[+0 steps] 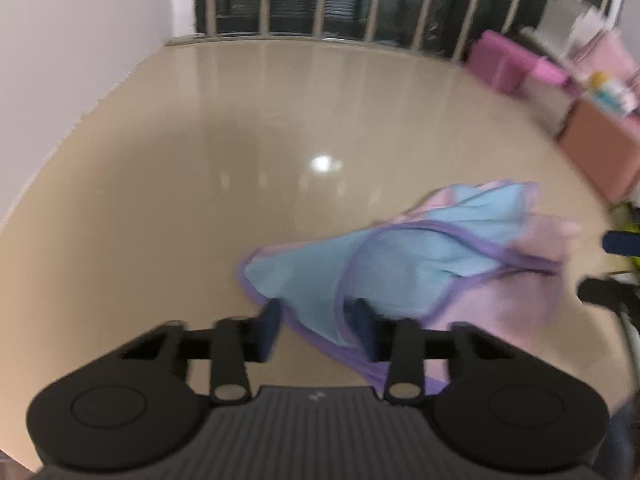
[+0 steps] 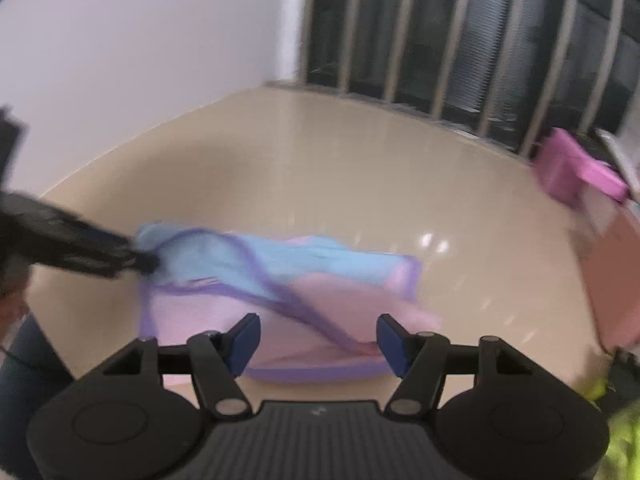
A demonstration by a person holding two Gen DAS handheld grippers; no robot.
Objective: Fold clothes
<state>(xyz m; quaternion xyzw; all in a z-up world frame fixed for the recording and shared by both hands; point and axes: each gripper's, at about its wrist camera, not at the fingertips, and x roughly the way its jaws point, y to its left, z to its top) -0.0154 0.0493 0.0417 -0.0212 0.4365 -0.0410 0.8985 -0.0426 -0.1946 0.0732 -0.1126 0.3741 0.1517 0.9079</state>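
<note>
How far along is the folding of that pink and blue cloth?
Early. The cloth lies rumpled on the table, with only a loose blue flap lying over the pink. The left tool straddles its purple-edged corner; the right tool is open over the near edge. Neat folds remain.

We find no readable text, number or sign in either view. The one mark we see is a small pale emblem on the ribbed housing of the left gripper (image 1: 316, 320), and the same on the right gripper (image 2: 319, 340); it is too small and blurred to read. The far-right clutter, pink boxes (image 1: 508, 66) and a bottle-like item (image 1: 610, 90), is motion-blurred, so any labels there are illegible.
</note>
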